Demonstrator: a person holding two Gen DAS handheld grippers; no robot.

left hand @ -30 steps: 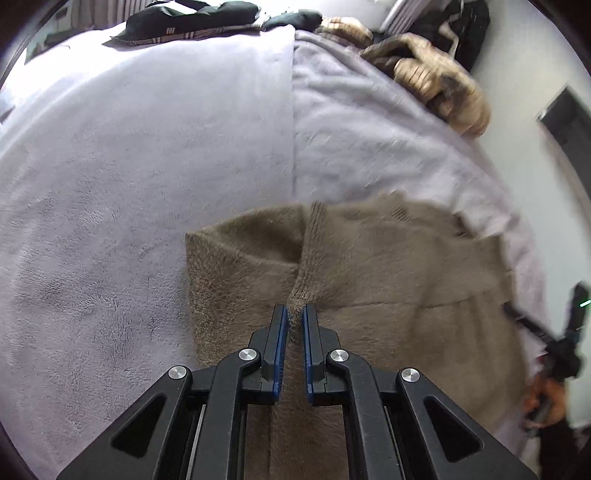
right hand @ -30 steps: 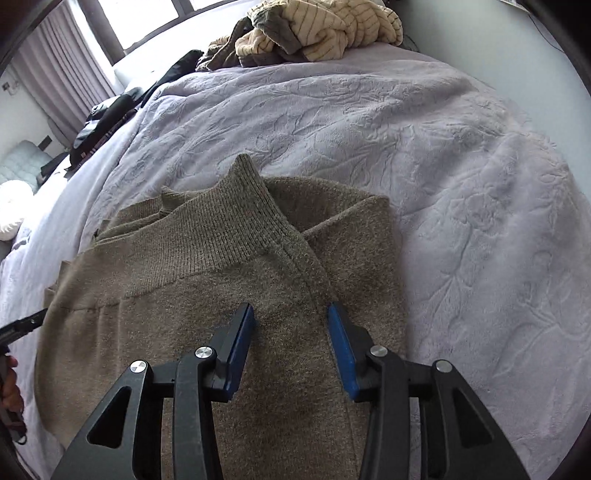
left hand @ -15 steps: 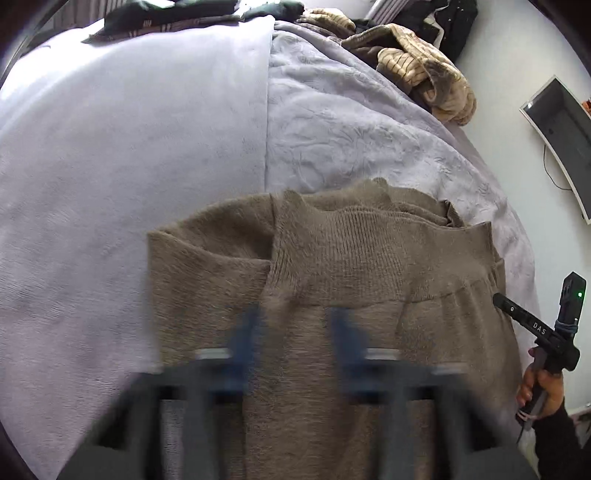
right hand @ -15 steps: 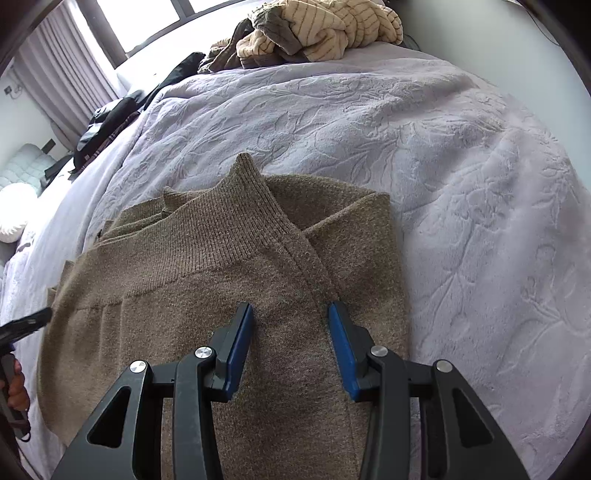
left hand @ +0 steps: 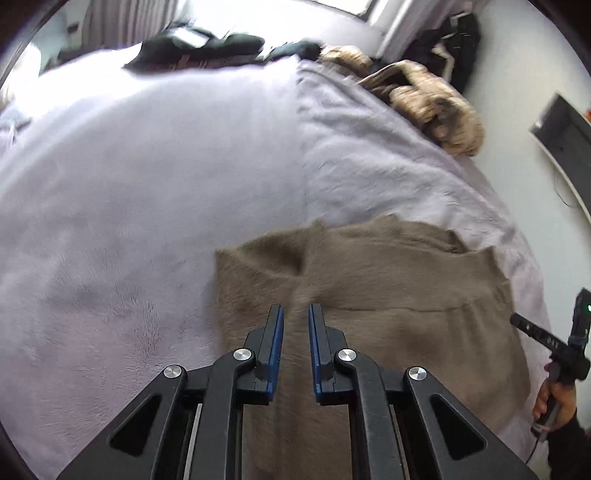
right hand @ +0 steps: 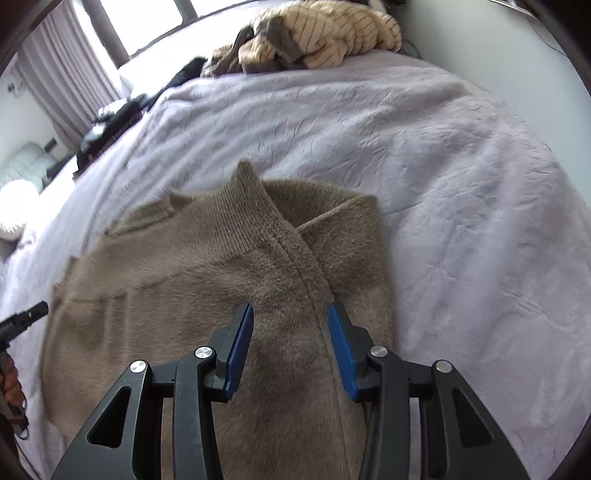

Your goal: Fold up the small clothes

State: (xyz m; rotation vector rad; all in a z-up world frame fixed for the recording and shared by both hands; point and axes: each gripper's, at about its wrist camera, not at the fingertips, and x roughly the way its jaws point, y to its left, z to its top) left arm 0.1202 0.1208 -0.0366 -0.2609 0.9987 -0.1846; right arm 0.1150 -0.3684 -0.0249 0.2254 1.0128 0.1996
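On lilac bedspread [right hand: 461,177], brown sweater [right hand: 207,280]; left tool [left hand: 296,314] narrow, right tool [right hand: 290,314] wide; no legible writing.

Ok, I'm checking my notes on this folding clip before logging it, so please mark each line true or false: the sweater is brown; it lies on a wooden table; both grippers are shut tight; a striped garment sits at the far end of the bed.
1. The brown sweater is brown. True.
2. It lies on a wooden table. False: it lies on a lilac blanket.
3. Both grippers are shut tight. False: the right gripper is open wide over the sweater, and the left gripper shows a narrow gap.
4. A cream striped garment sits at the far end. True.
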